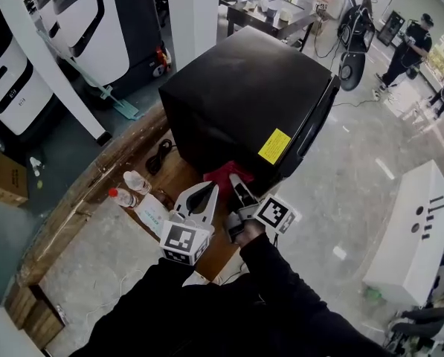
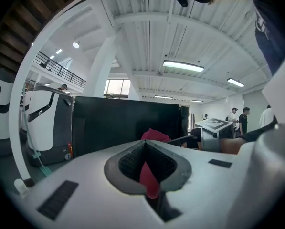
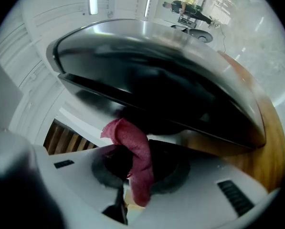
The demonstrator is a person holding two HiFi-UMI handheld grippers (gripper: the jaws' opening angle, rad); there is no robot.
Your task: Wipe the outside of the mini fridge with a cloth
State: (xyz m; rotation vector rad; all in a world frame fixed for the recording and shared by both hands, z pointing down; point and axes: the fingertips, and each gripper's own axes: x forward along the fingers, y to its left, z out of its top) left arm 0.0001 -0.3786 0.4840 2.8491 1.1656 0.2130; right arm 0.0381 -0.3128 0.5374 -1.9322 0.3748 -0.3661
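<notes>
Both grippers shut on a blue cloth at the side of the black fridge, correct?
Not blue: the cloth is red, as the head view and both gripper views show. The rest holds: the left gripper and right gripper are both shut on it at the side of the black fridge.

the mini fridge [image 1: 244, 88] has a bare top, open from above. left of the mini fridge, a coiled black cable [image 1: 159, 157] and two water bottles [image 1: 136, 181] crowd the tabletop [image 1: 88, 188] strip. at its near corner, the left gripper [image 1: 205, 192] and right gripper [image 1: 240, 190] both pinch the red cloth [image 1: 222, 174].
</notes>
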